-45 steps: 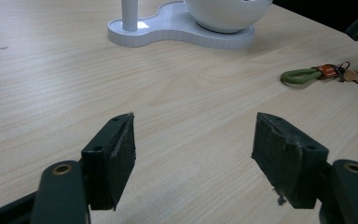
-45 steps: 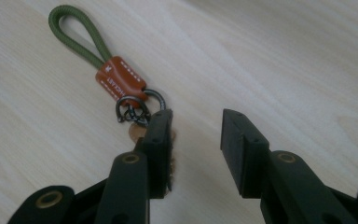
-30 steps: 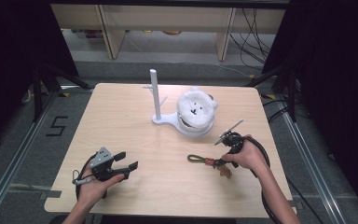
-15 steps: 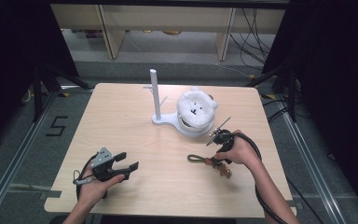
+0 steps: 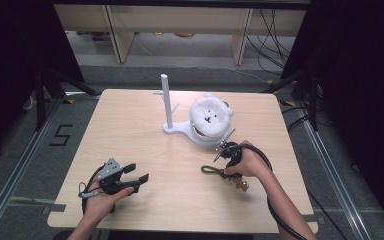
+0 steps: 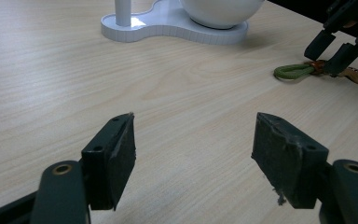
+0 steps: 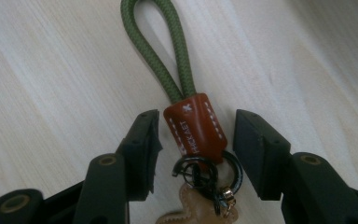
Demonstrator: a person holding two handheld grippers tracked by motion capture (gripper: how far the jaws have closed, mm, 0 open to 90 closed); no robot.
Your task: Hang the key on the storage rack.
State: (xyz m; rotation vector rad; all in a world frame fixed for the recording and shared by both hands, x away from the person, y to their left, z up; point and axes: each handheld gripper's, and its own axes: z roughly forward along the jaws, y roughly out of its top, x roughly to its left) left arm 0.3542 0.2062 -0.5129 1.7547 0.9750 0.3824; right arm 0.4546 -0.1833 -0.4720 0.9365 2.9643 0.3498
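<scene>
A keychain lies flat on the wooden table: a green cord loop [image 7: 168,60], a brown leather sleeve [image 7: 196,128], a black ring and a tan charm below it. My right gripper [image 7: 196,123] straddles the sleeve, and a small gap shows on each side. Its jaws have just been opening, with the sleeve between them untouched. In the high view the right gripper [image 5: 225,160] points down at the keychain [image 5: 211,170] on the table's right half. My left gripper [image 5: 136,172] rests open near the front left, with nothing between its jaws [image 6: 193,140]. From there the keychain [image 6: 292,71] shows far right.
A white stand with an upright post [image 5: 166,100] and a flat base [image 5: 177,129] sits mid-table. A white plush ball with a bear face [image 5: 210,117] rests on it, just behind the right hand. The table's front edge [image 5: 180,231] is close to both forearms.
The right hand has shifted a little left and lowered over the keychain. The left hand and gripper have stayed where they were.
</scene>
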